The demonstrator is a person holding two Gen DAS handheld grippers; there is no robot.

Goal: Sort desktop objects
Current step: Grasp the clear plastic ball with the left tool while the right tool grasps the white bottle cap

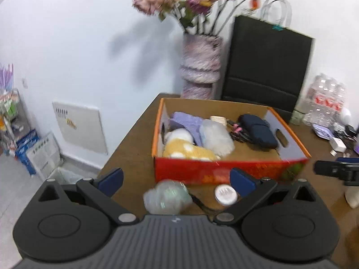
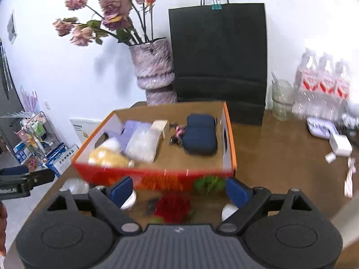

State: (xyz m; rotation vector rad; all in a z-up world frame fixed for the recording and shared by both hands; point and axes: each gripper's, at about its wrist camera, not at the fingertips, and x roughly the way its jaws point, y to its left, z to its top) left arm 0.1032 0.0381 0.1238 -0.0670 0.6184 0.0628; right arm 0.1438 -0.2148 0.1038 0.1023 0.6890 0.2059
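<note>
A red and orange cardboard box [image 1: 224,171] stands on the brown table, and inside it lie a yellow plush toy [image 1: 190,151], a purple cloth [image 1: 186,123], a white fluffy pack [image 1: 215,137], a navy pouch [image 1: 258,132] and black cables. My left gripper [image 1: 177,182] is open just in front of the box. Below its fingers lie a clear wrapped bundle [image 1: 167,198] and a white round tin [image 1: 225,194], neither gripped. My right gripper [image 2: 179,191] is open before the same box [image 2: 157,179], above a red rose [image 2: 172,208] on the table. Nothing sits between its pads.
Behind the box stand a purple vase [image 2: 154,71] of dried flowers and a black paper bag [image 2: 219,60]. A glass jar [image 2: 281,100], a pack of water bottles [image 2: 323,89] and a white charger [image 2: 341,144] occupy the right. The table ends at the left, above the floor clutter.
</note>
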